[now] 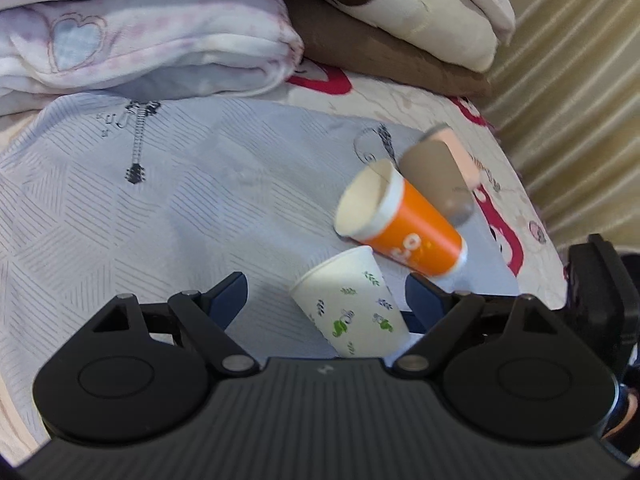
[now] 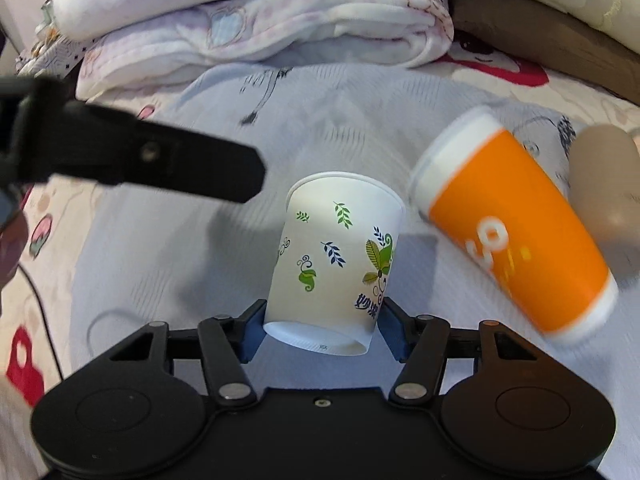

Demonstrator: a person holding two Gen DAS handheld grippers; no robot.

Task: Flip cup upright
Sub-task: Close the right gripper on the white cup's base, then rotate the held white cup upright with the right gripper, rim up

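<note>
A white paper cup with leaf prints is held near its base between the fingers of my right gripper, mouth pointing away and up. It also shows in the left wrist view, tilted, between the wide-open fingers of my left gripper, which do not touch it. An orange and white cup lies on its side to the right, also seen in the left wrist view. A brown and pink cup lies behind it.
The cups are on a pale blue patterned cloth over a bed. Folded blankets and brown and cream pillows are stacked at the back. A ribbed beige wall is at the right. The left gripper's finger crosses the right wrist view.
</note>
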